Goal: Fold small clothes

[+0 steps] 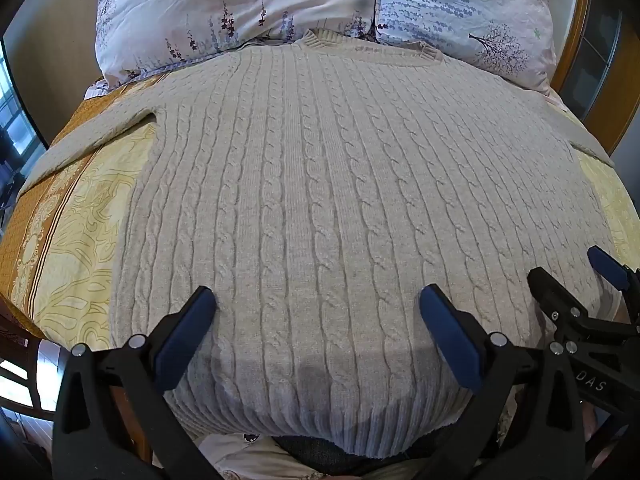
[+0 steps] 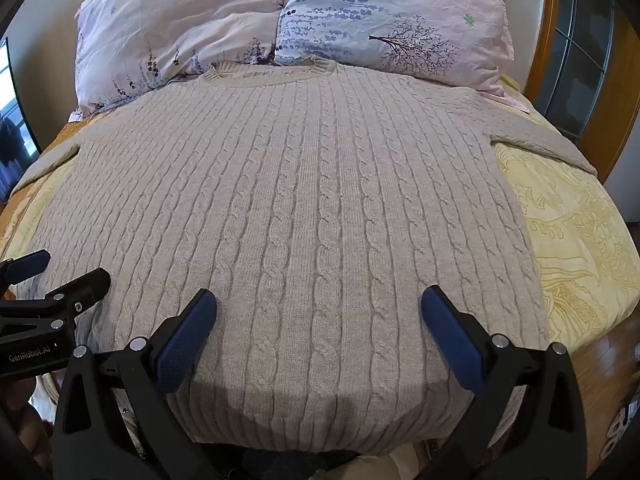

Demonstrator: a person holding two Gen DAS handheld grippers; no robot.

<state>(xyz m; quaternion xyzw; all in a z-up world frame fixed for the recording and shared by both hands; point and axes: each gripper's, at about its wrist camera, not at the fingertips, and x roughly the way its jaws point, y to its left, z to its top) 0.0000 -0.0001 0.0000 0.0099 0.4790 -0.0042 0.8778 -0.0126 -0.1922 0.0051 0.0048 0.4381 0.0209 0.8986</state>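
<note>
Nearest the viewer, two handheld grippers hang side by side above the near hem of a sweater, both tilted downward. The left gripper (image 1: 318, 304) has its jaws spread wide, blue pads apart, with nothing between them but the knit below. The right gripper (image 2: 319, 304) stands just to its right, jaws equally wide and holding nothing. Each gripper shows at the edge of the other's view.

Under them lies the beige cable-knit sweater (image 1: 320, 184), spread flat and face up on the bed (image 2: 568, 240). Its ribbed hem lies at the near edge of the bed and its body runs away toward the far end. The left sleeve (image 1: 92, 140) stretches out to the left, and the right sleeve (image 2: 540, 140) reaches out to the right. The bed sheet is yellow with a pale ornamental print and an orange-brown border on the left.

Farthest away, the sweater's ribbed collar (image 2: 272, 72) touches two floral pillows. The left pillow (image 2: 176, 24) is pinkish white with dark flower stalks; the right pillow (image 2: 400, 20) carries blue sprigs and a bare tree. A wooden frame (image 2: 548, 40) rises at the far right.

No containers appear in either view.
</note>
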